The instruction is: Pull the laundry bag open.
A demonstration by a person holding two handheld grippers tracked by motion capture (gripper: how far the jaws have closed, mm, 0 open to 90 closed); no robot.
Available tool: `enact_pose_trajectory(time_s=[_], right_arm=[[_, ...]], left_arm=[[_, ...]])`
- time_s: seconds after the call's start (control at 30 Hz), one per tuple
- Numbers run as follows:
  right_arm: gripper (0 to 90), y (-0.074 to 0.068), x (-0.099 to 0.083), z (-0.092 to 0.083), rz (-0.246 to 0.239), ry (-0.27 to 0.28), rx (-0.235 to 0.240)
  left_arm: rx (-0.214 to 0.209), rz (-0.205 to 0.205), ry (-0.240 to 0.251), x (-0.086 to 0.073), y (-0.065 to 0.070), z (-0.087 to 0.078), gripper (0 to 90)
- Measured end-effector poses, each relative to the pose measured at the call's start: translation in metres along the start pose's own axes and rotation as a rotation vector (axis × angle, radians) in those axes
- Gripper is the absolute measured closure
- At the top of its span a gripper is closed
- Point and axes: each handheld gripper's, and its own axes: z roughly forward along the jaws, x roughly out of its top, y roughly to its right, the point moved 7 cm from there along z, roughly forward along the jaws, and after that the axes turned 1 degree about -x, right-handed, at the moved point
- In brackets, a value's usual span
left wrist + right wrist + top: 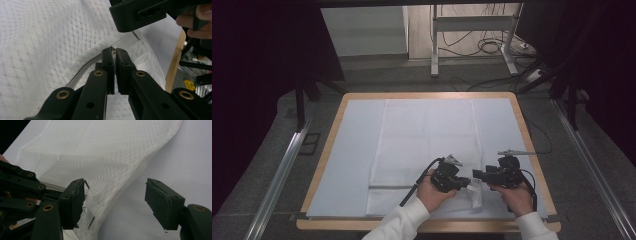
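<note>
A white mesh bag [427, 135] lies flat on the table, with a grey zipper [82, 72] along its near end. My left gripper [468, 181] is at the bag's near right corner. In the left gripper view its jaws [115, 51] are pressed together on the bag's edge at the end of the zipper, and a small metal piece shows at their tips. That corner [474, 192] is lifted off the sheet. My right gripper [477, 175] faces the left one from the right. Its jaws [115, 185] stand wide apart, the raised mesh [105, 170] hanging partly between them, clear of the pads.
A pale sheet [357, 150] covers the wooden table [522, 120]. The bag takes up the middle; bare sheet lies on both sides. Beyond the table are a desk frame [434, 45] and floor cables [492, 47]. Metal rails [282, 170] run alongside the table.
</note>
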Motion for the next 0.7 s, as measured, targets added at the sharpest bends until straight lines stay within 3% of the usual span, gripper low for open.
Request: enact_pose_trajectory(time_s=[0.7], right_arm=[[33.5,0.0015,0.0007,0.0064,0.036,-0.001,0.002]], left_arm=[[0.0,0.0,0.008,0.0,0.0016,-0.0011,86.9]])
